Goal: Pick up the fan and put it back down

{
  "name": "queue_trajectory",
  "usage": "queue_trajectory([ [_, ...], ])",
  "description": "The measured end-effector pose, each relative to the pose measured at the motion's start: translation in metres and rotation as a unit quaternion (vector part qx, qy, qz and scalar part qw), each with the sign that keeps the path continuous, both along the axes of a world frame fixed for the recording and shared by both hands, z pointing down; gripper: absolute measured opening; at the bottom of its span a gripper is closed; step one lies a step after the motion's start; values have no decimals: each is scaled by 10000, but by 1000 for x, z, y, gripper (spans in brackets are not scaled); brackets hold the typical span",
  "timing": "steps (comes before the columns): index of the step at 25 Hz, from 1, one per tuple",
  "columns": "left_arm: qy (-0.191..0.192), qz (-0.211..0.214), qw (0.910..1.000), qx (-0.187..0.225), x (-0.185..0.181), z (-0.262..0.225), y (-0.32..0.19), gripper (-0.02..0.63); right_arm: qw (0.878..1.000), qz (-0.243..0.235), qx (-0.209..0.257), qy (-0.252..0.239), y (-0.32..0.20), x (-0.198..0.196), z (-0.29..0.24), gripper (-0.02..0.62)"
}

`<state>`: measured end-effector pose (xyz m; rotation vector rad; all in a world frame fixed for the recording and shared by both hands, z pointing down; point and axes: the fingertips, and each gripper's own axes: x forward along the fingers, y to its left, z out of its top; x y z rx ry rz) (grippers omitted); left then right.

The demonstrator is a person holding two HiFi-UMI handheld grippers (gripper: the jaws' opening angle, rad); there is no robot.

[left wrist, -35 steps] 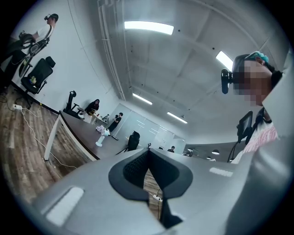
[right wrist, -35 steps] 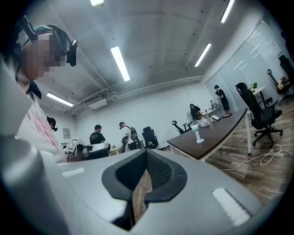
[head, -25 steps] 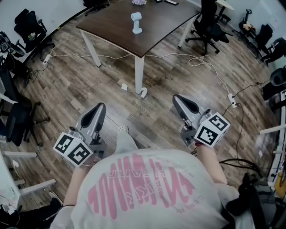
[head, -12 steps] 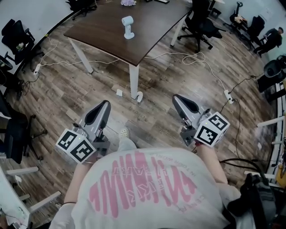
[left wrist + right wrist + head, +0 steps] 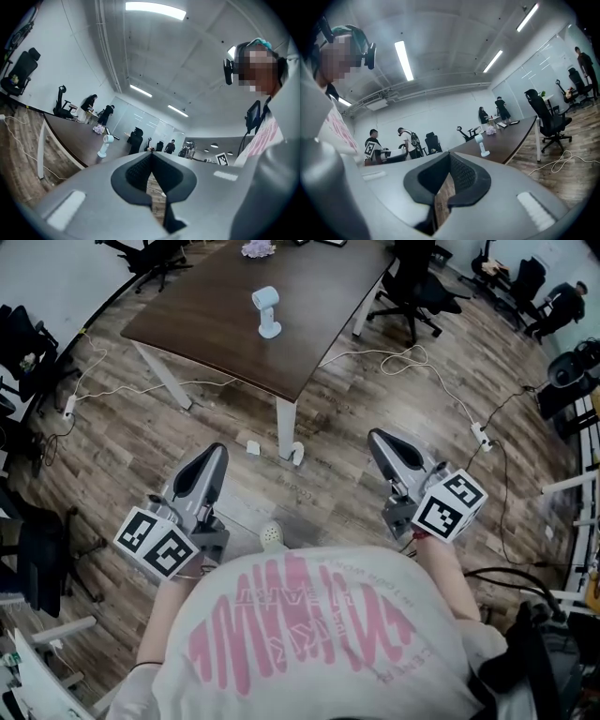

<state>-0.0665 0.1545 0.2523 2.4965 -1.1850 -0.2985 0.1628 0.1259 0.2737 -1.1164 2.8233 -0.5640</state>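
Observation:
A small white fan [image 5: 266,311] stands upright on the dark brown table [image 5: 309,324], far ahead of both grippers. The left gripper [image 5: 214,454] and the right gripper [image 5: 380,440] are held level over the wooden floor, well short of the table, both shut and empty. In the left gripper view the fan [image 5: 104,146] shows beyond the closed jaw tips of the left gripper [image 5: 151,155], up and to their left. In the right gripper view the fan [image 5: 482,145] stands on the table [image 5: 511,136], to the right of the right gripper [image 5: 450,155].
A white table leg [image 5: 287,430] stands between me and the fan. Cables and a power strip [image 5: 481,436] lie on the floor. Black office chairs [image 5: 412,287] stand at the table's right and along the left wall. Several people [image 5: 107,114] stand at the room's far end.
The person has walked towards the table with both grippers. The table and fan sit lower and nearer in the head view. Both grippers stay shut.

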Motion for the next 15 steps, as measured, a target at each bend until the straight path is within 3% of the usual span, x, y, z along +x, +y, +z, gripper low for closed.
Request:
queue_trajectory([
  [15, 53, 74, 10000, -36, -67, 5, -67, 15, 9999, 92, -37, -123, -71, -69, 1, 5],
])
